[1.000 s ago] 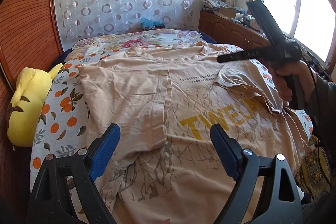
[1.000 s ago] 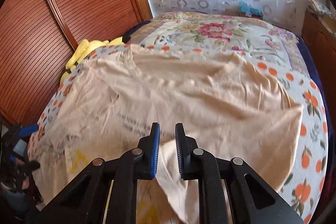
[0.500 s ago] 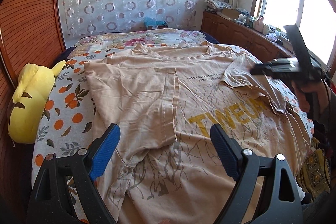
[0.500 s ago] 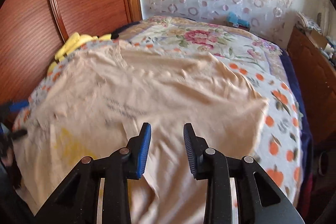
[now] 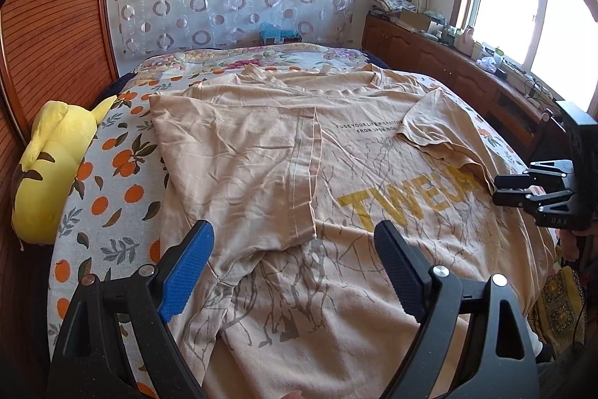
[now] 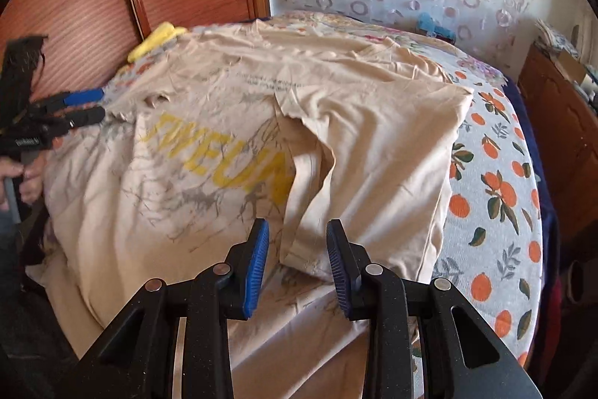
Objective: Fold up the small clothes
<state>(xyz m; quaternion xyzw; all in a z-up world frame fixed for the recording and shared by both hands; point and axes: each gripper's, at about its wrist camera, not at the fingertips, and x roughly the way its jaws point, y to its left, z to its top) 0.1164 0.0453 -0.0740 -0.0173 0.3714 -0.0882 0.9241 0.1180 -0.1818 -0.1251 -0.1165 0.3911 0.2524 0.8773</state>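
Observation:
A beige T-shirt (image 5: 355, 182) with yellow lettering lies spread on the bed, both sides folded inward over its front. It also shows in the right wrist view (image 6: 224, 122). My left gripper (image 5: 295, 272) is open and empty above the shirt's lower left part, near the folded-in left panel (image 5: 243, 167). My right gripper (image 6: 297, 264) is open and empty just in front of the folded-in right panel (image 6: 373, 174). The right gripper also shows in the left wrist view (image 5: 501, 189) at the shirt's right edge. The left gripper shows in the right wrist view (image 6: 97, 105).
The bed (image 5: 112, 167) has an orange-print cover. A yellow plush toy (image 5: 48, 167) lies at its left edge by the wooden wardrobe (image 5: 56, 25). A wooden sideboard (image 5: 448, 62) with clutter runs under the window on the right. A curtain hangs behind.
My right gripper opened and let go of the shirt's right side, which now lies folded over the front. It drew back and down to the shirt's edge. My left gripper stayed open.

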